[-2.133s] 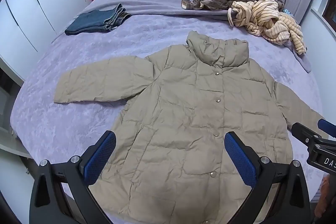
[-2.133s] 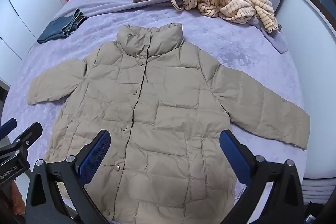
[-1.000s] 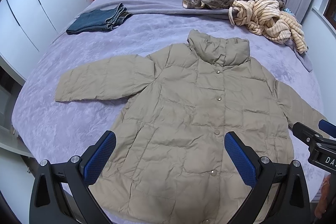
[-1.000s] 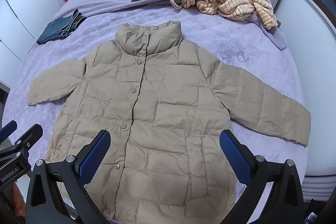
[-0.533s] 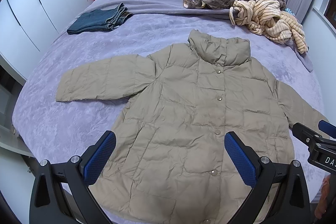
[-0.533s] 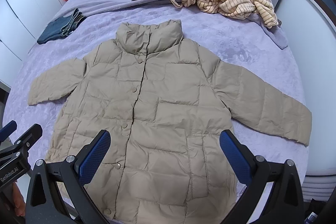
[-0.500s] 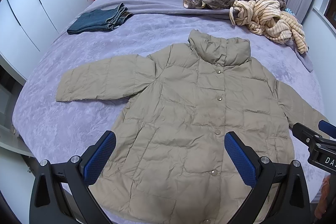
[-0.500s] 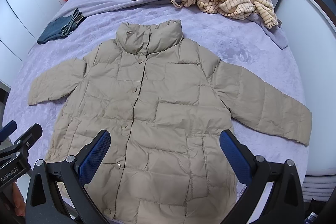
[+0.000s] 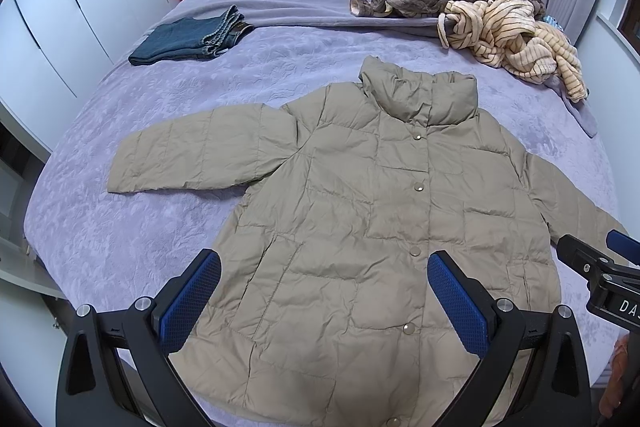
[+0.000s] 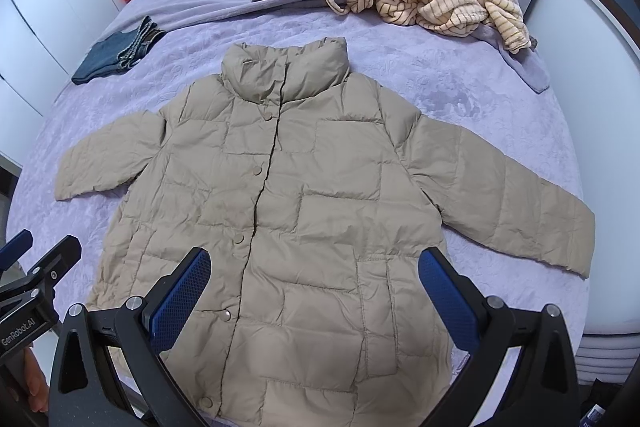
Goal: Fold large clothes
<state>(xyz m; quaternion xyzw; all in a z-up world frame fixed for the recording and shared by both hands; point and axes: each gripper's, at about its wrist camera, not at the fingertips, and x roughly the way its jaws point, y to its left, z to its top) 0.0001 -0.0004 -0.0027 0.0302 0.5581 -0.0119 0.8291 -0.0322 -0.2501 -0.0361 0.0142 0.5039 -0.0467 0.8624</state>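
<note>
The left gripper (image 9: pixel 324 297) and right gripper (image 10: pixel 314 293) are hovering spread wide, gripping nothing, above the khaki puffer jacket (image 10: pixel 304 195) lying flat on the purple bed (image 9: pixel 132 227); gripper frames are hiding its hem.

Light was soft, even, cool; shadows faint under jacket (image 9: pixel 360 211) edges. No glare. Focus sharp throughout. Fisheye bent walls at edges; corners were black vignette.
</note>
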